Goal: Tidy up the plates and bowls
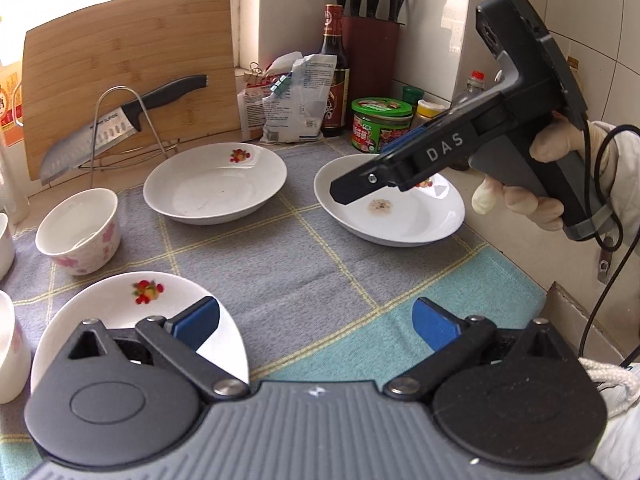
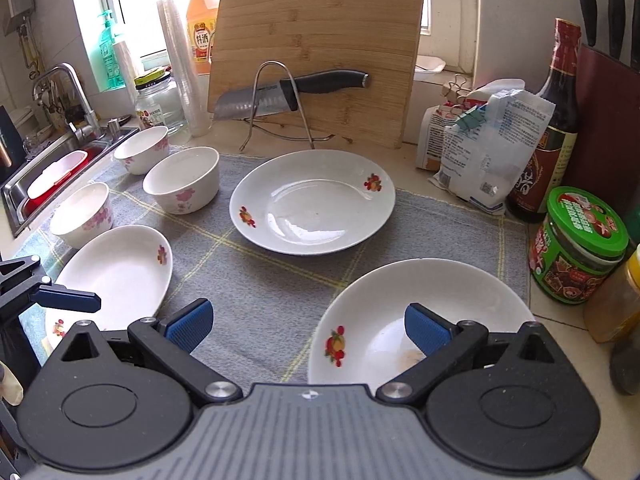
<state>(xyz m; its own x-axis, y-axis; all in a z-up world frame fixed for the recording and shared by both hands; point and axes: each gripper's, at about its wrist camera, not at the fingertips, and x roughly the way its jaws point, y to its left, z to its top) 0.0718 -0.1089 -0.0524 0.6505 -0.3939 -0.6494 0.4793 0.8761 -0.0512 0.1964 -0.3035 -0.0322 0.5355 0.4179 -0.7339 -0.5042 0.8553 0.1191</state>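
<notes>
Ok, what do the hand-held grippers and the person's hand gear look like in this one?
Both hand-held grippers, left and right, have black linkage arms, blue ribbed pads and grey ribbed bodies. The right one reads "DAS" and trails a black cable. The hand wears a pale glove and light sleeve.

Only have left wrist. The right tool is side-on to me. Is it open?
Observer: Open. The right tool grips nothing, with one finger over the near plate.
Operator: Bowl count? I see one whole.
Observer: Three, along the left edge of the cloth: near bowl, middle bowl, far bowl.
Operator: What's past them?
Observer: A sink with a faucet.
</notes>
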